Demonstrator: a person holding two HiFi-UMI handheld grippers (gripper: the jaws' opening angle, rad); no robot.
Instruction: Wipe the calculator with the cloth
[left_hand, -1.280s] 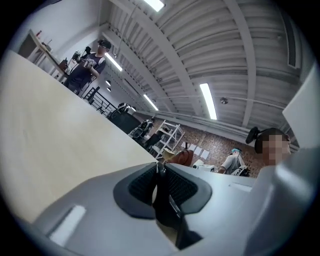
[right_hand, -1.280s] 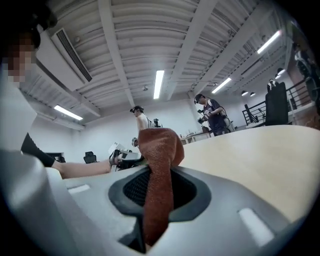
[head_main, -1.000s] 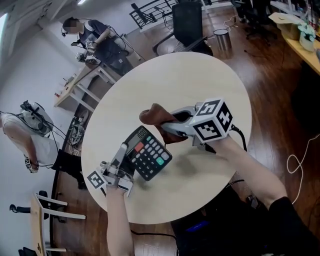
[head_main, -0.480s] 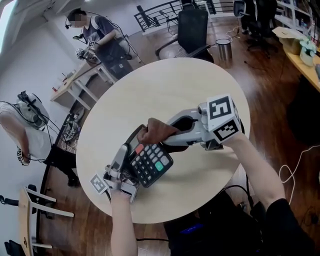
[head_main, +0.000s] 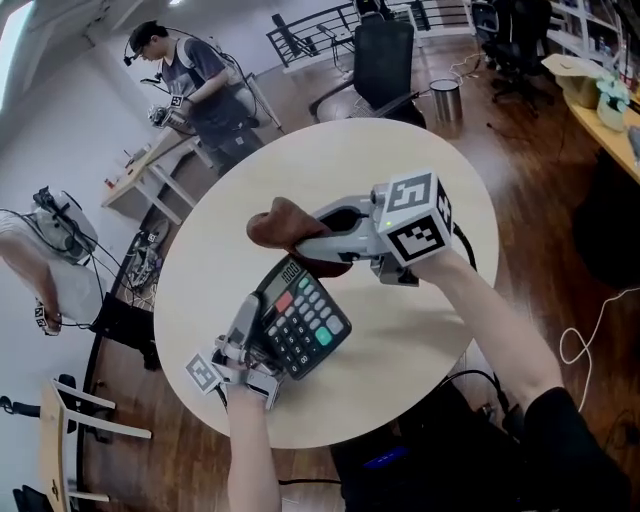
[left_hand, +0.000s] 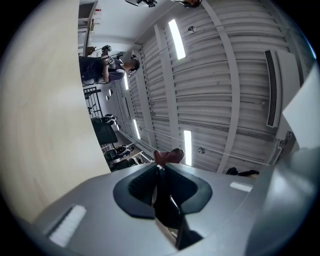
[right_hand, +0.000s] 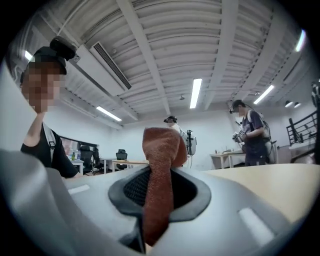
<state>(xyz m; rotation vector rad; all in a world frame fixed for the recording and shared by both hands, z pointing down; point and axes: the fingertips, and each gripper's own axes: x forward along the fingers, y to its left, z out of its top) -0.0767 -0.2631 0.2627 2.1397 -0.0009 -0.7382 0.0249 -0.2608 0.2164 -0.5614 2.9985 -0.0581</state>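
**Both claws loaded: calculator in L, cloth in R**

Head view gives the layout. L claw (head_main: 256, 325) is clamped on the lower-left edge of the calculator (head_main: 305, 320) and holds it tilted up off the round table (head_main: 350, 150), keys facing the camera. R claw (head_main: 305, 240) pinches a brown cloth (head_main: 278, 222), which bunches out past its tips. The cloth sits just beyond the calculator's display end; can't tell if they touch.

L gripper view adds what the head view doesn't. The calculator (left_hand: 167, 210) shows edge-on as a thin dark slab, w/ both jaws closed tight on it. A tip of the cloth (left_hand: 169, 156) pokes up just past the far end of the L claw (left_hand: 161, 185).

R gripper view shows the jaws of the R claw (right_hand: 159, 195) shut on the cloth (right_hand: 161, 150). It runs as a vertical strip btwn the pads (right_hand: 135, 190) and mushrooms out above them. No calculator in this view.

Materials:
- Cloth: rust-brown, nubby terry weave.
- Calculator: black case, flat and rectangular, grey keys plus red and green ones, small display at the end far from the L claw.
- Claws: matte grey plastic shells w/ black ribbed pads.
- Table: pale wood-look top, smooth.
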